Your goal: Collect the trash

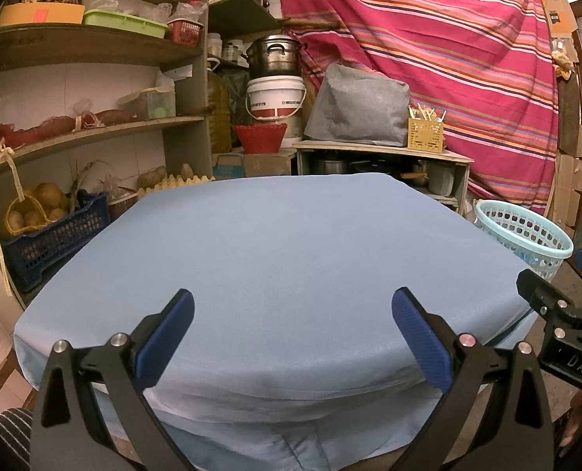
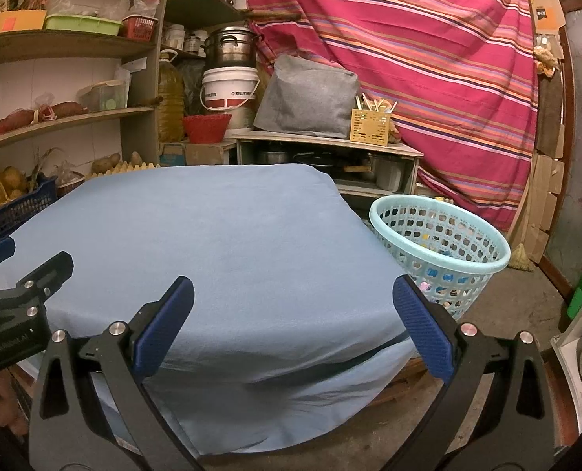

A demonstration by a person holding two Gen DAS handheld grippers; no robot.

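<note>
A table with a light blue cloth [image 1: 275,251] fills the middle of both views [image 2: 220,235]; I see no trash on it. A pale turquoise perforated basket [image 2: 440,247] stands on the floor at the table's right side, with small colourful items inside; it also shows in the left wrist view [image 1: 526,235]. My left gripper [image 1: 293,310] is open and empty over the table's near edge. My right gripper [image 2: 293,298] is open and empty over the near right part of the table. Each gripper's body shows at the edge of the other's view.
Shelves [image 1: 94,129] with crates, potatoes and boxes stand at the left. A low cabinet [image 1: 381,157] with a grey cover, pots and a white bucket [image 1: 275,98] stands behind the table. A striped red cloth [image 2: 428,59] hangs at the back right.
</note>
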